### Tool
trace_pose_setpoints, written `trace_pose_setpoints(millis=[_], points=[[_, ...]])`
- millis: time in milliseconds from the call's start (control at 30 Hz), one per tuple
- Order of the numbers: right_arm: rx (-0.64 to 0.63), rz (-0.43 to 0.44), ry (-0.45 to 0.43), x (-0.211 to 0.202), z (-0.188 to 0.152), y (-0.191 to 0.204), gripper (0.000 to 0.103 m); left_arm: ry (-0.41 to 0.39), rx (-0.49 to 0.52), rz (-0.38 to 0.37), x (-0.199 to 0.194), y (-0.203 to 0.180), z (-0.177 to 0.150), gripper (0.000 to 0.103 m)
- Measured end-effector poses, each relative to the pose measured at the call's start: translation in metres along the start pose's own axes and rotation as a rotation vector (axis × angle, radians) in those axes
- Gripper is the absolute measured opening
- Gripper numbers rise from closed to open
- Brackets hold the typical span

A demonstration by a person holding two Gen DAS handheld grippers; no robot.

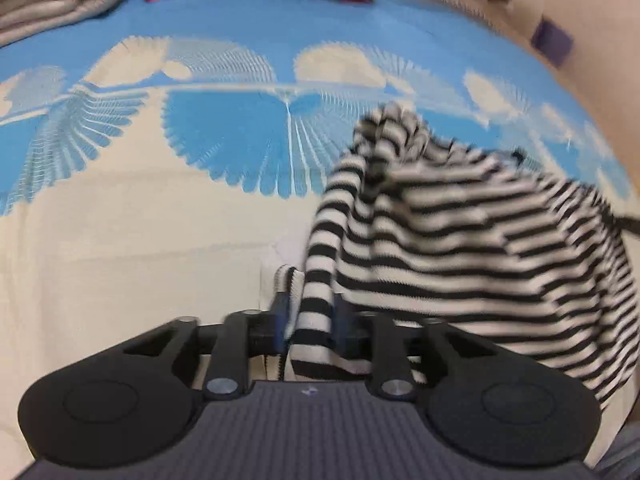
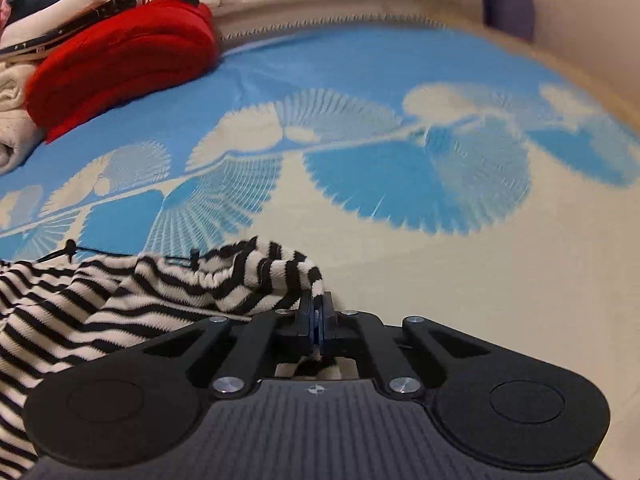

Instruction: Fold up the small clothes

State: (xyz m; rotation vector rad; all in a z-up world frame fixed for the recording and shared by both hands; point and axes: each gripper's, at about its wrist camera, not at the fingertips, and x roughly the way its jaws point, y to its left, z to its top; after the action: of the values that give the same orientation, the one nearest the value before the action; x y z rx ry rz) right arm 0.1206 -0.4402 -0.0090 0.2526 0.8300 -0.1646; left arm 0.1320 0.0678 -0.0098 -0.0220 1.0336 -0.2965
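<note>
A red blanket (image 2: 120, 60) lies at ten o'clock on the blue bedspread (image 2: 360, 80). The striped top (image 1: 460, 240) hangs bunched, both the left gripper (image 1: 310, 312) and the right gripper (image 2: 318, 316) clenched on its fabric.

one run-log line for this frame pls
phase: lifting to fold | left gripper: striped garment between jaws, grip unclear | right gripper: shut on garment edge | surface: blue-cream bedspread

A bedspread (image 1: 160, 240) fills both views. In the left wrist view, a garment (image 1: 460, 240) is bunched at right of centre, its edge between the left gripper (image 1: 308, 312) fingers at bottom centre. Folded blankets (image 2: 120, 56) sit upper left in the right wrist view.
</note>
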Motion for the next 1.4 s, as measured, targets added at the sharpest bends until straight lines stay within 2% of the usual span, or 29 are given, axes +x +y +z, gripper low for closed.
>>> trace_pose_setpoints(millis=[67, 133, 200, 267, 367, 433, 500, 533, 700, 800, 833, 867, 900, 933, 967, 1000, 1033, 1067, 1100, 1200, 1300, 1400], points=[[-0.012, -0.019, -0.046, -0.03, 0.001, 0.004, 0.041, -0.066, 0.003, 0.028, -0.028, -0.007, -0.013, 0.078], [-0.039, -0.007, -0.13, -0.077, -0.005, 0.015, 0.05, -0.137, 0.017, 0.067, -0.057, -0.019, -0.035, 0.085], [-0.058, 0.038, -0.135, -0.122, -0.025, 0.028, 0.05, -0.16, 0.044, 0.055, -0.076, -0.033, -0.06, 0.085], [-0.039, 0.097, -0.087, -0.149, -0.056, 0.043, 0.05, -0.151, 0.061, 0.028, -0.082, -0.047, -0.083, 0.085], [-0.016, 0.172, 0.022, -0.157, -0.114, 0.073, 0.05, -0.104, 0.13, 0.008, -0.074, -0.068, -0.105, 0.085], [-0.05, 0.172, 0.073, -0.154, -0.138, 0.093, 0.05, -0.075, 0.203, 0.048, -0.063, -0.081, -0.114, 0.085], [-0.089, 0.177, 0.063, -0.157, -0.15, 0.106, 0.052, -0.078, 0.263, 0.084, -0.058, -0.09, -0.122, 0.085], [-0.113, 0.172, 0.064, -0.158, -0.154, 0.111, 0.055, -0.083, 0.262, 0.096, -0.058, -0.092, -0.125, 0.085], [-0.117, 0.131, 0.059, -0.152, -0.162, 0.116, 0.055, -0.085, 0.174, 0.072, -0.057, -0.081, -0.133, 0.083], [-0.139, 0.117, 0.038, -0.145, -0.163, 0.122, 0.053, -0.091, 0.165, 0.071, -0.061, -0.08, -0.131, 0.082], [-0.148, 0.12, 0.043, -0.144, -0.164, 0.124, 0.048, -0.099, 0.164, 0.068, -0.063, -0.083, -0.133, 0.083], [-0.163, 0.127, 0.043, -0.14, -0.164, 0.126, 0.03, -0.105, 0.164, 0.064, -0.063, -0.086, -0.134, 0.085], [-0.186, 0.139, 0.049, -0.139, -0.166, 0.129, 0.022, -0.105, 0.172, 0.065, -0.062, -0.089, -0.137, 0.085], [-0.211, 0.146, 0.054, -0.138, -0.167, 0.134, 0.006, -0.1, 0.19, 0.074, -0.059, -0.093, -0.138, 0.085], [-0.23, 0.141, 0.045, -0.139, -0.168, 0.137, 0.005, -0.097, 0.221, 0.083, -0.056, -0.098, -0.14, 0.084], [-0.252, 0.135, 0.035, -0.141, -0.17, 0.14, 0.003, -0.106, 0.252, 0.086, -0.053, -0.101, -0.141, 0.076], [-0.259, 0.136, 0.032, -0.142, -0.169, 0.139, 0.002, -0.119, 0.275, 0.097, -0.051, -0.103, -0.141, 0.045], [-0.248, 0.143, 0.031, -0.145, -0.168, 0.137, 0.001, -0.124, 0.282, 0.095, -0.051, -0.102, -0.14, 0.022], [-0.237, 0.152, 0.028, -0.147, -0.167, 0.135, 0.001, -0.128, 0.262, 0.077, -0.053, -0.099, -0.138, 0.016], [-0.24, 0.155, 0.004, -0.158, -0.167, 0.125, 0.0, -0.139, 0.215, 0.041, -0.067, -0.086, -0.135, 0.003], [-0.211, 0.151, 0.008, -0.162, -0.168, 0.112, 0.0, -0.154, 0.186, 0.021, -0.079, -0.074, -0.136, 0.002], [-0.201, 0.111, 0.0, -0.162, -0.169, 0.102, 0.0, -0.154, 0.16, 0.011, -0.084, -0.064, -0.136, 0.002]])
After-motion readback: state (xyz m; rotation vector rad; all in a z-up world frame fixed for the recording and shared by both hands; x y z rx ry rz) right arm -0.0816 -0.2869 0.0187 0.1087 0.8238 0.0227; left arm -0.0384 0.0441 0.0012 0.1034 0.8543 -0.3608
